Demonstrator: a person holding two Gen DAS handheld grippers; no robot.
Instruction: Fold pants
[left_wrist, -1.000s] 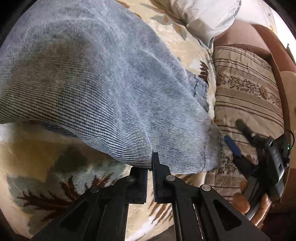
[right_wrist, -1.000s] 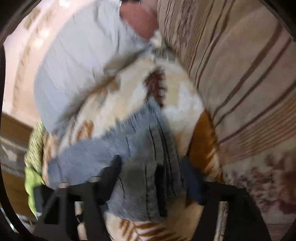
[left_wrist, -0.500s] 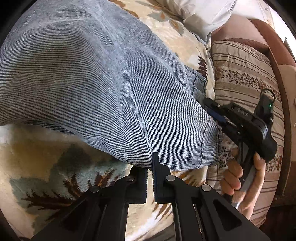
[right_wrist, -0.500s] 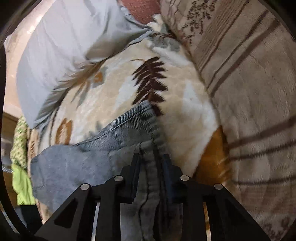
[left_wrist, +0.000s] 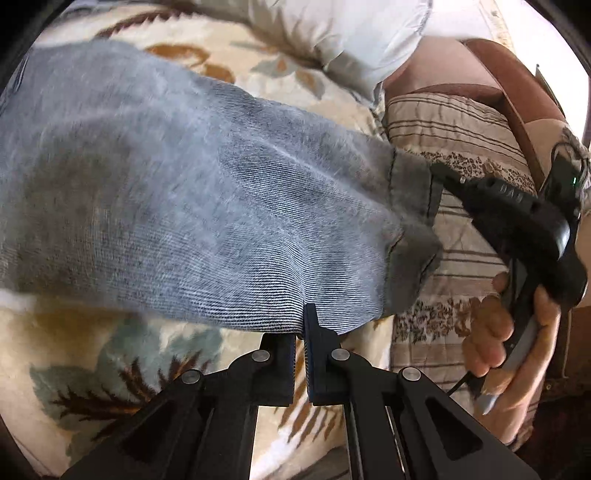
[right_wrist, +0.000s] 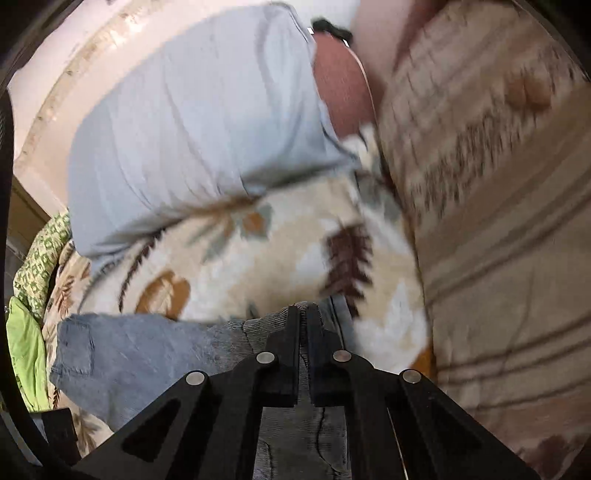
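Grey-blue denim pants lie across a cream leaf-print blanket. My left gripper is shut on the near edge of a pant leg close to its hem. My right gripper, seen at the right of the left wrist view, is shut on the far corner of the same hem and lifts it. In the right wrist view the right gripper pinches the hem fabric, and the rest of the pants trails down to the left.
A pale grey pillow lies at the head of the blanket. A beige striped cushion borders the right side. Green cloth lies at the far left. A brown headboard runs behind.
My right gripper closed on the hem corner and lifted it up and away from the blanket. The leg end has risen and shifted right. My left gripper keeps its grip.
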